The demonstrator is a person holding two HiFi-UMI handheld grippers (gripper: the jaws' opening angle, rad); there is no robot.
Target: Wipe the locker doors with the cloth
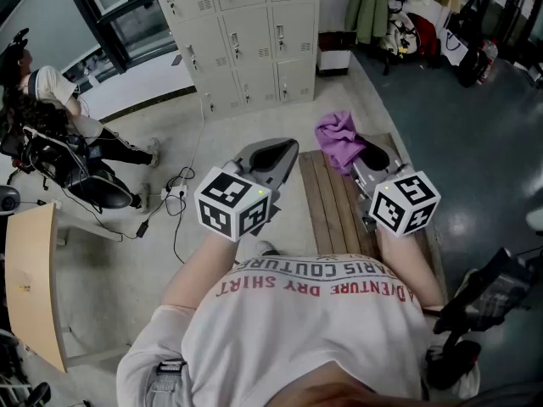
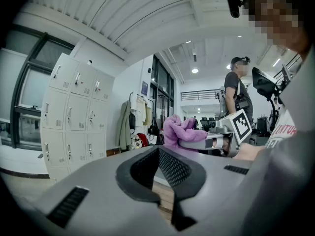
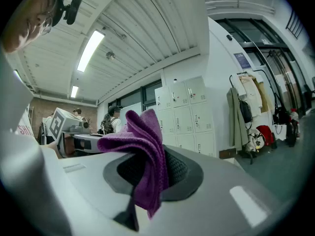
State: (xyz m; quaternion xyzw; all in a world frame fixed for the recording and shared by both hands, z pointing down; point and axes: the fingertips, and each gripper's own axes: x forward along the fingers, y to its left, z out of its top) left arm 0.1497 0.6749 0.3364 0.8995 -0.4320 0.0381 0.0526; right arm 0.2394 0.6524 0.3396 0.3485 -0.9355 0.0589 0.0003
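Clamping cloth (image 1: 339, 132), right gripper (image 1: 365, 161); bench (image 1: 327, 200) below, lockers (image 1: 246, 36) ahead.

One purple cloth (image 1: 338, 132); two grippers, the left gripper (image 1: 284, 149) and the right gripper (image 1: 363, 158); one locker bank (image 1: 246, 36); one slatted wooden table (image 1: 327, 206).

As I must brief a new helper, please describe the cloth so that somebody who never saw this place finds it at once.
Find the pale lockers at the wall, then the slatted wooden bench nearer the person. Over the bench's far end, the right gripper pinches the cloth: crumpled, and the only purple thing there.
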